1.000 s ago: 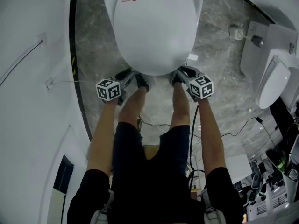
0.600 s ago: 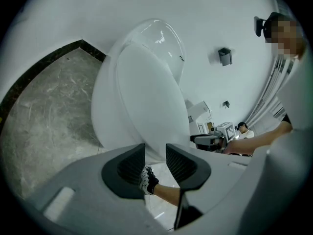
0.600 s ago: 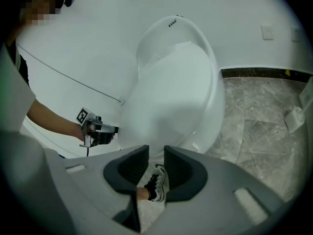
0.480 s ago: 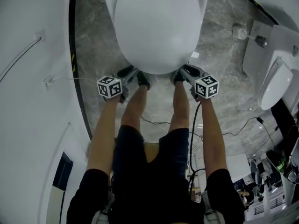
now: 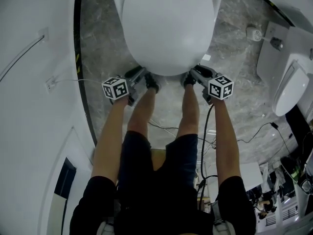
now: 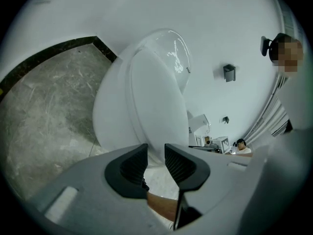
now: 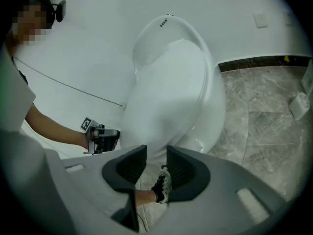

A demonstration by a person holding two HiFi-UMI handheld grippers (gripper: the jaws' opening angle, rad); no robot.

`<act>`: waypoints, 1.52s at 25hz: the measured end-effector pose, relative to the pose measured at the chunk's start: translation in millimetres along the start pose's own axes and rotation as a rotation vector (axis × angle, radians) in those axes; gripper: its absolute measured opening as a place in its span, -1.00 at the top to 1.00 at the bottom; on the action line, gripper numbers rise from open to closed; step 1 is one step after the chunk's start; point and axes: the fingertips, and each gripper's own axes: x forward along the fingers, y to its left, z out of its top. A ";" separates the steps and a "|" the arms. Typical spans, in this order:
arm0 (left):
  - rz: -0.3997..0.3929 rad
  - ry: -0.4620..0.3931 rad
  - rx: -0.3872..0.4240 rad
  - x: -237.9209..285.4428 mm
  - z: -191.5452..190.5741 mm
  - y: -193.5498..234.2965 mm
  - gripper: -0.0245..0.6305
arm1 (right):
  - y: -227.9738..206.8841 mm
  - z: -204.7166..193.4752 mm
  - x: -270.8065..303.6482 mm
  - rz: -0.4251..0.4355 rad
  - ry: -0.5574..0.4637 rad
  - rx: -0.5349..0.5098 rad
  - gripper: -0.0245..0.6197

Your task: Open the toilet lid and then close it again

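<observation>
Head view looks steeply down on a person standing at the front of a white toilet, and the toilet lid (image 5: 168,28) is down, lying flat over the toilet bowl (image 5: 216,13) with its rounded front edge toward the person's black shoes (image 5: 151,83). The grey marble floor (image 5: 98,43) runs round the bowl, and a curved white wall (image 5: 34,106) closes in on the left.

The left gripper (image 5: 138,75) is held at the front left of the lid's rim, the right gripper (image 5: 199,73) at the front right, both angled downward with each marker cube (image 5: 116,88) facing up. Whether either tip touches the rim I cannot tell.

In the left gripper view the ribbed pads stand a narrow gap apart, having just been closing. Nothing sits between them; the bowl's front shows beyond the tips.

In the right gripper view the pads are likewise a little apart, having just been opening. The gap holds nothing; a shoe and the bowl's underside show past it.

Off to the right stands a second toilet (image 5: 288,89), its lid also down, and a black cable (image 5: 254,136) trails across the floor near it.
</observation>
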 end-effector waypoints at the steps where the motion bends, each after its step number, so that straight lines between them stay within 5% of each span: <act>1: -0.004 -0.003 -0.004 -0.2 -0.1 -1.4 0.57 | 1.6 0.6 -1.5 0.013 -0.006 0.010 0.51; 7: -0.051 -0.019 -0.075 -0.6 -1.6 -4.8 0.57 | 4.5 1.3 -4.7 0.051 -0.037 0.077 0.51; 20: -0.015 -0.020 -0.082 -1.9 -1.1 -6.0 0.68 | 3.8 4.6 -7.2 0.039 -0.084 0.199 0.58; 38: -0.053 0.005 -0.171 -7.2 3.3 -21.3 0.73 | 22.6 10.5 -20.8 0.054 0.005 0.186 0.61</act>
